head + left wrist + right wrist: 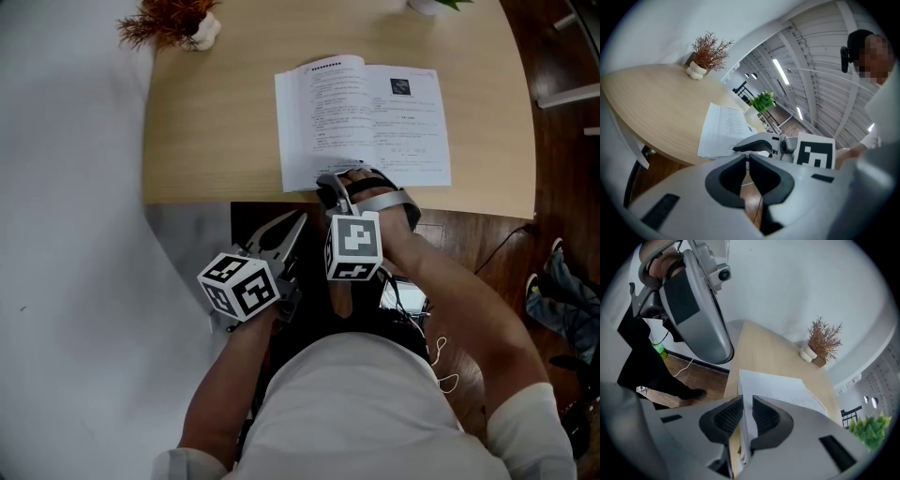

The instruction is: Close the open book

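The open book (361, 122) lies flat on the wooden table (216, 122), near its front edge, with printed pages facing up. My right gripper (339, 178) is at the book's near edge, close to the spine. In the right gripper view it (746, 416) is shut on the book's (778, 385) pages, whose edge passes between the ribbed pads. My left gripper (298, 220) hangs below the table's front edge, left of the right one. In the left gripper view its jaws (749, 176) are shut on nothing, with the book (724, 131) beyond them.
A dried plant in a white pot (173, 21) stands at the table's far left corner. A green plant (763, 101) stands past the book. Below the table edge is dark wood floor with thin cables (441, 361).
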`<state>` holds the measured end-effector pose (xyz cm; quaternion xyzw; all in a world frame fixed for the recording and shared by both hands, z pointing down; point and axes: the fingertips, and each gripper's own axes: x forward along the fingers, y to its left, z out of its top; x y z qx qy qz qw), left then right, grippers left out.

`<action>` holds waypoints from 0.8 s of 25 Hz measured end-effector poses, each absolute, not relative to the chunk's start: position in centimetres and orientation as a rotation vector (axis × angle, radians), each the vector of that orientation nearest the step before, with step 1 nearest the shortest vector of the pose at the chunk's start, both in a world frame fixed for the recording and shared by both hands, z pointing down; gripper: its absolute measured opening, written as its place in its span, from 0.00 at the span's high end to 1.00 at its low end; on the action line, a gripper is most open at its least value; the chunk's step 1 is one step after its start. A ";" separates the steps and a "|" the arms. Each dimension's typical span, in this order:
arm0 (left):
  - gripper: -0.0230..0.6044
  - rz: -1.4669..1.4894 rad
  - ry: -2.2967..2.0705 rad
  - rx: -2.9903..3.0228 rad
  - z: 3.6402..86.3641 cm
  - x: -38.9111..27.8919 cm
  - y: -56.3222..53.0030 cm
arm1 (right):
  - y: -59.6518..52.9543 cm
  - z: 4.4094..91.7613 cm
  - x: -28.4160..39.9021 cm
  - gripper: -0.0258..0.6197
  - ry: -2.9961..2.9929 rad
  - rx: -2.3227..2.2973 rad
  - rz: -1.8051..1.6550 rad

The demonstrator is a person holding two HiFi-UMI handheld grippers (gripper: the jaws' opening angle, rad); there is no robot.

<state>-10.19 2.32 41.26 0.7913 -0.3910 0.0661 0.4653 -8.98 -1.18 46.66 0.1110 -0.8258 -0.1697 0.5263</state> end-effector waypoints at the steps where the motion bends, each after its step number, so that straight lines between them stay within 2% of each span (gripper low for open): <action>1: 0.97 0.162 -0.957 1.943 41.3 -10.2 2.3 | -1.1 46.7 -9.0 0.87 -1.976 0.263 -0.394; 3: 0.97 0.161 -0.949 1.945 41.3 -10.3 2.2 | -1.1 46.5 -9.2 0.92 -1.991 0.274 -0.370; 7: 0.97 0.160 -0.941 1.947 41.3 -10.5 2.1 | -1.1 46.3 -9.1 0.94 -2.024 0.292 -0.298; 20: 0.97 0.168 -0.922 1.950 41.3 -10.5 2.0 | -1.2 45.3 -8.9 0.96 -2.164 0.359 0.019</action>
